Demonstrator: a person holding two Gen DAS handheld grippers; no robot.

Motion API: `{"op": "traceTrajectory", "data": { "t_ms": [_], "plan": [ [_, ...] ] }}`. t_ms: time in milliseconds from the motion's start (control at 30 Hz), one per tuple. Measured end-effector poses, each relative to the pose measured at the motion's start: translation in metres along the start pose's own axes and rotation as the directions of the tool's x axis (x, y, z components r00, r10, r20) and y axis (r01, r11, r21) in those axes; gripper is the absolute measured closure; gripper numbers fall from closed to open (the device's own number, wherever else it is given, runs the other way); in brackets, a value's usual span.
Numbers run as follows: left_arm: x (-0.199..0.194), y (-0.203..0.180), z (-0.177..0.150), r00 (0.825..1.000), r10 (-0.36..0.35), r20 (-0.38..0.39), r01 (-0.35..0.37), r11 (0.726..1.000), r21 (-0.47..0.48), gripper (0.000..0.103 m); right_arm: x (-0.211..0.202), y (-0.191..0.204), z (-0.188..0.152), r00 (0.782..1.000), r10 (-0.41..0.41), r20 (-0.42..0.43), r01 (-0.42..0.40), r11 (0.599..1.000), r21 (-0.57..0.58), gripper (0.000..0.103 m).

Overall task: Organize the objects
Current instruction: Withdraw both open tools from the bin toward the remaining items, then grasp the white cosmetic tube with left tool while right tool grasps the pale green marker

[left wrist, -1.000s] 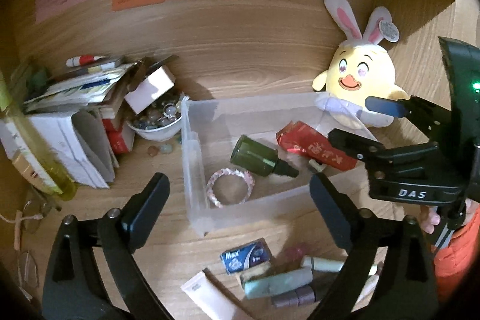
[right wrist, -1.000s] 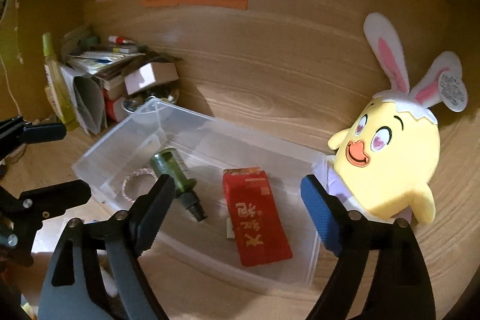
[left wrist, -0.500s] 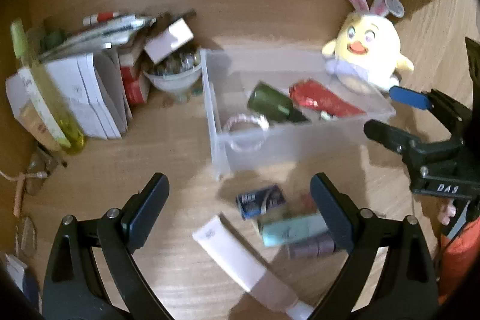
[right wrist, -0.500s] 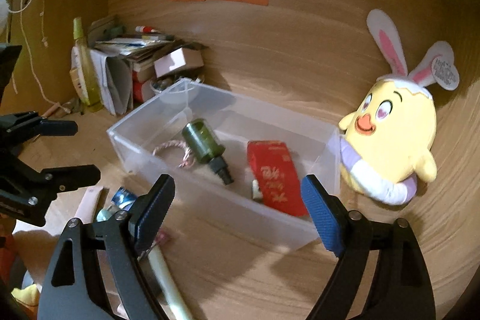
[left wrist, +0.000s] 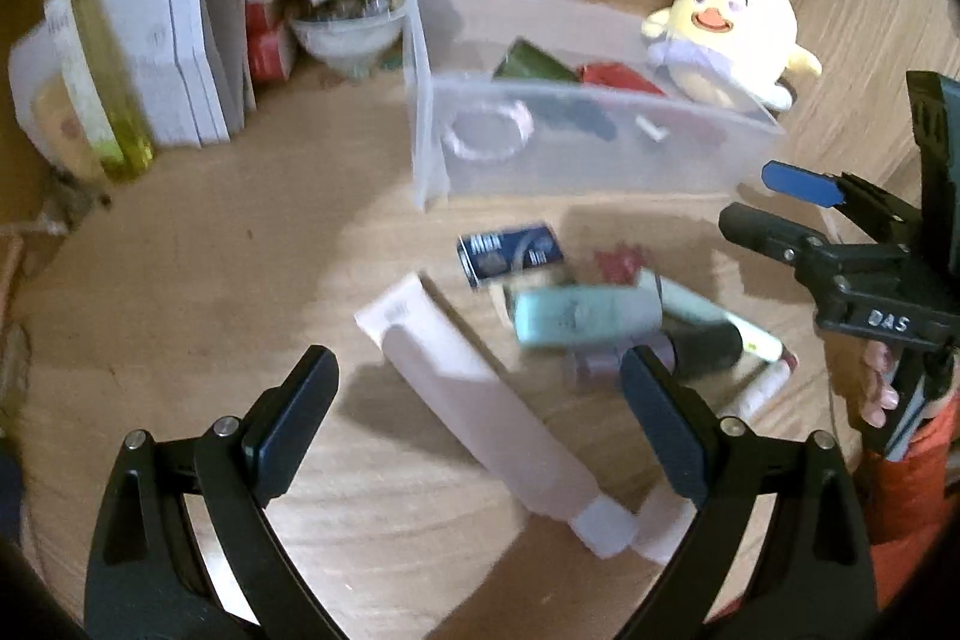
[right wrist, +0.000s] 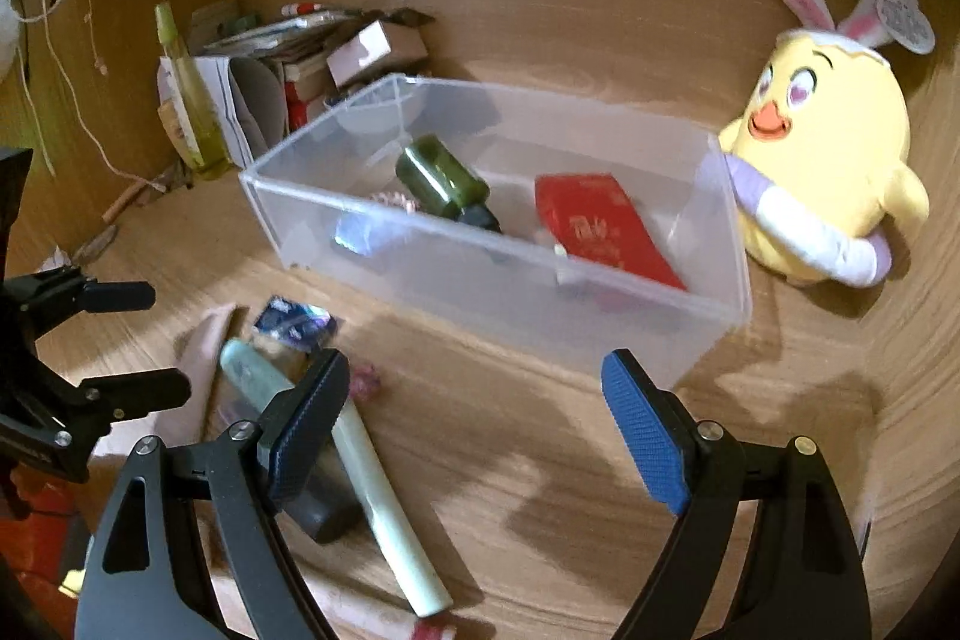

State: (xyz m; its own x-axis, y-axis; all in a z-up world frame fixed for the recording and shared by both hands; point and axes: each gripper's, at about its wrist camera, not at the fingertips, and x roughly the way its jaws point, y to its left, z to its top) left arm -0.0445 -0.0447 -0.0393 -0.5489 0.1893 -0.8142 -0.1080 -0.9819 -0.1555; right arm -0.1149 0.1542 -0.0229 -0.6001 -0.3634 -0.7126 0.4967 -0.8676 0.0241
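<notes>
left gripper (left wrist: 474,415): released, hangs over pink tube (left wrist: 480,400) | right gripper (right wrist: 474,421): released, holds nothing | clear bin (right wrist: 504,274): just ahead | green tube (right wrist: 384,496): beside its left finger

Both claws pulled back from the clear bin (right wrist: 714,316) — left claw (left wrist: 474,418) over loose tubes.

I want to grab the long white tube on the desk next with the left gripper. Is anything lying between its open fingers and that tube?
Nothing visible does. The left gripper is open, with the long white plastic tube lying bare on the wooden desk between its fingers. The mint-green tube and dark blue packet lie beyond it, toward the clear plastic bin.
</notes>
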Motion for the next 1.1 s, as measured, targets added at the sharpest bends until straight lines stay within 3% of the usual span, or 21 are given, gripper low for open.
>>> {"op": "traceTrajectory", "data": {
  "t_ms": [267, 467, 567, 800, 933, 1100],
  "plan": [
    [0.013, 0.012, -0.013, 0.999, 0.022, -0.032, -0.023, 0.999, -0.039, 0.007, 0.005, -0.016, -0.024, 0.996, -0.018, -0.084, 0.022, 0.998, 0.051, 0.019],
    [0.014, 0.002, -0.016, 1.0, 0.008, -0.024, -0.008, 1.0, -0.002, 0.007, 0.003, -0.013, -0.034, 0.994, -0.013, -0.111, 0.017, 0.999, 0.035, 0.021],
    [0.015, 0.0, -0.019, 0.999, 0.035, -0.011, -0.034, 0.999, 0.017, 0.007, 0.001, -0.008, -0.035, 0.993, -0.015, -0.113, 0.017, 1.0, 0.018, 0.021],
    [0.011, 0.002, -0.023, 0.996, 0.092, 0.019, -0.092, 0.995, 0.047, 0.028, -0.001, 0.0, -0.04, 0.993, -0.006, -0.121, 0.005, 1.0, -0.013, 0.021],
    [0.009, 0.007, -0.023, 0.997, 0.075, 0.033, -0.076, 0.996, 0.037, 0.031, -0.001, -0.001, -0.04, 0.993, -0.006, -0.12, 0.006, 1.0, -0.006, 0.021],
    [0.009, 0.01, -0.02, 0.996, 0.081, 0.042, -0.082, 0.996, 0.038, 0.051, 0.0, 0.003, -0.042, 0.992, -0.015, -0.129, 0.011, 0.999, -0.03, 0.021]
  ]
}}
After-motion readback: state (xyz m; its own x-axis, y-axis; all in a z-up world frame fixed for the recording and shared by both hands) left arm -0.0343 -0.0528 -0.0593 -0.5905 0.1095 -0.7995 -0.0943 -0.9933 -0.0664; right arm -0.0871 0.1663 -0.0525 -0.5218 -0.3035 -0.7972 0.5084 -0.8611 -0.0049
